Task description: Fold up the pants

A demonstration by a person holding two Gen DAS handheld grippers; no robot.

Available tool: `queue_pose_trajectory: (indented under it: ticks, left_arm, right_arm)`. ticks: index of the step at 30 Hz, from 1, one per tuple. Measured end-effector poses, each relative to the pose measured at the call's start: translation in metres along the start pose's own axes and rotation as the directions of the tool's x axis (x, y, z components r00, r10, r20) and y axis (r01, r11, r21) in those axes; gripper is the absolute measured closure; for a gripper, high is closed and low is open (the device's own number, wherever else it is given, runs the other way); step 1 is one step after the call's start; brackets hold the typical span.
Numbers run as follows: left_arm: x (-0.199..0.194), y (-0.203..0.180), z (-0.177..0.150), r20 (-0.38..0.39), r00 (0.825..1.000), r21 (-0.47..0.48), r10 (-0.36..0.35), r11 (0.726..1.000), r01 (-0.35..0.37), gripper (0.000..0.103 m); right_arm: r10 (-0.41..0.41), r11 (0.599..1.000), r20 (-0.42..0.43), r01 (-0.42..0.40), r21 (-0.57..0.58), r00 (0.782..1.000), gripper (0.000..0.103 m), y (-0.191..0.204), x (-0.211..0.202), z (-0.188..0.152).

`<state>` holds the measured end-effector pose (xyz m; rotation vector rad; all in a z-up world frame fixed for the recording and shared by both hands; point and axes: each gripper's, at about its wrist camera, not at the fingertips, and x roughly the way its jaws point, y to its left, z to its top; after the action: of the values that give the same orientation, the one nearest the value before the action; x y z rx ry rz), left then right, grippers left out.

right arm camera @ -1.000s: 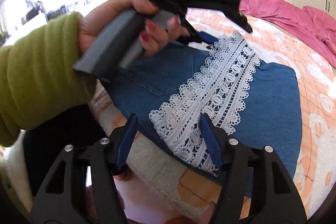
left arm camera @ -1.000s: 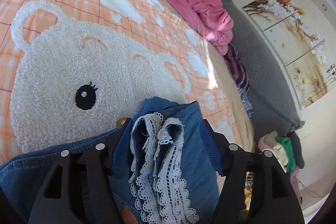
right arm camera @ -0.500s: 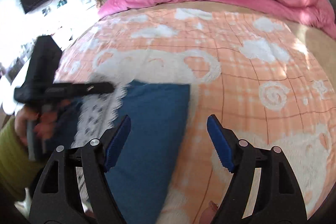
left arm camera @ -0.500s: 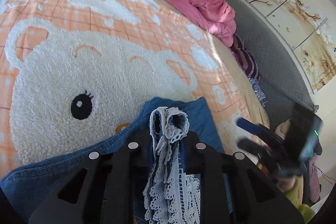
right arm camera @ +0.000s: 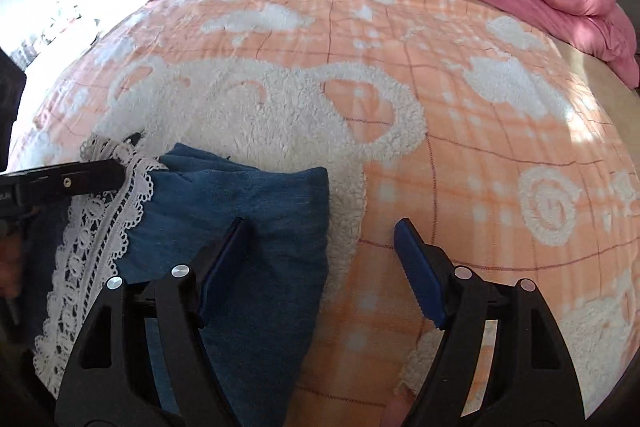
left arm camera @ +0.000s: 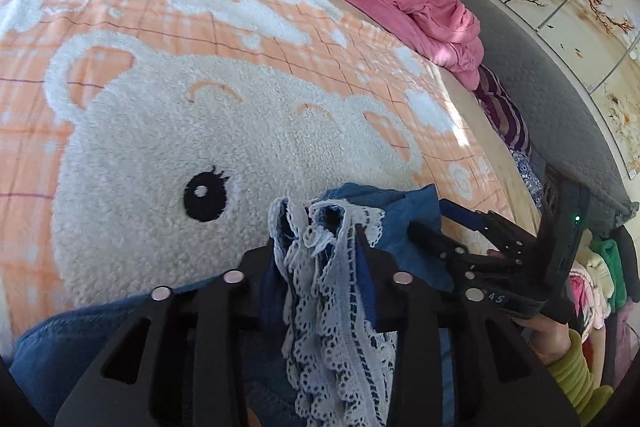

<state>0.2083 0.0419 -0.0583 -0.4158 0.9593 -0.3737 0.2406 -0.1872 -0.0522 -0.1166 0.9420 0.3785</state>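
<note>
My left tool (left arm camera: 320, 247) pinches the lace trim (left arm camera: 332, 327) of the pants (right arm camera: 256, 227), jaws just loosened slightly. My right tool (right arm camera: 320, 267) is spread, nothing gripped. Pants lie lower left on the bed (right arm camera: 480, 107).

Your left gripper (left arm camera: 320, 239) hides its own pads behind bunched white lace trim (left arm camera: 332, 307), so no telling if they press it. Blue denim pants (right arm camera: 256, 227) run off the bottom edge in both views. Clothes pile, far right of left wrist view, too small to ID.
</note>
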Motion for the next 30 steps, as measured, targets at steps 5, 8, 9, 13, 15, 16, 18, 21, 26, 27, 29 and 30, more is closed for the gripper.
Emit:
queue_pose_trajectory:
  ticks: [5,8,9,13,15,16,18,21,26,27,29,30]
  left_arm:
    - [-0.037,-0.008,-0.012,0.061,0.992,0.018,0.111,0.994,-0.112,0.058]
    - [-0.061,-0.012,-0.025,0.082,0.989,0.013,0.12,0.992,-0.122,0.057]
    - [-0.069,-0.014,-0.032,0.083,0.99,0.009,0.114,0.993,-0.115,0.055]
    - [-0.086,-0.018,-0.055,0.077,0.99,-0.002,0.116,0.993,-0.116,0.054]
    - [-0.092,-0.02,-0.068,0.068,0.991,0.0,0.119,0.993,-0.119,0.054]
    - [-0.095,-0.021,-0.074,0.066,0.99,0.002,0.124,0.992,-0.124,0.054]
    - [-0.098,-0.022,-0.084,0.062,0.989,-0.003,0.133,0.991,-0.133,0.054]
    - [-0.103,-0.024,-0.098,0.06,0.989,-0.019,0.137,0.99,-0.136,0.054]
    - [-0.104,-0.035,-0.116,0.049,0.987,0.006,0.152,0.988,-0.153,0.054]
    - [-0.102,-0.039,-0.119,0.039,0.988,0.011,0.147,0.989,-0.148,0.053]
    - [-0.097,-0.042,-0.126,0.014,0.991,0.012,0.131,0.991,-0.131,0.053]
    - [-0.094,-0.044,-0.129,0.002,0.992,0.013,0.125,0.992,-0.125,0.053]
  right_arm:
    - [0.057,0.997,0.073,-0.061,0.051,0.996,0.035,-0.01,-0.038,-0.009]
    - [0.102,0.991,0.111,-0.111,0.072,0.988,0.035,-0.009,-0.061,-0.016]
    - [0.121,0.988,0.135,-0.133,0.079,0.983,0.033,-0.007,-0.072,-0.022]
    - [0.17,0.98,0.169,-0.185,0.079,0.971,0.026,0.005,-0.098,-0.042]
    - [0.18,0.979,0.17,-0.194,0.065,0.969,0.026,0.012,-0.106,-0.053]
    - [0.178,0.98,0.17,-0.191,0.059,0.969,0.026,0.014,-0.109,-0.057]
    - [0.181,0.98,0.174,-0.193,0.053,0.968,0.025,0.019,-0.116,-0.066]
    - [0.184,0.979,0.176,-0.197,0.058,0.967,0.023,0.022,-0.123,-0.075]
    - [0.187,0.978,0.165,-0.199,0.061,0.968,0.022,0.026,-0.125,-0.088]
    - [0.184,0.978,0.156,-0.196,0.066,0.97,0.022,0.027,-0.124,-0.091]
    - [0.18,0.979,0.138,-0.192,0.074,0.974,0.022,0.028,-0.121,-0.096]
    - [0.176,0.979,0.132,-0.188,0.078,0.975,0.022,0.028,-0.119,-0.098]
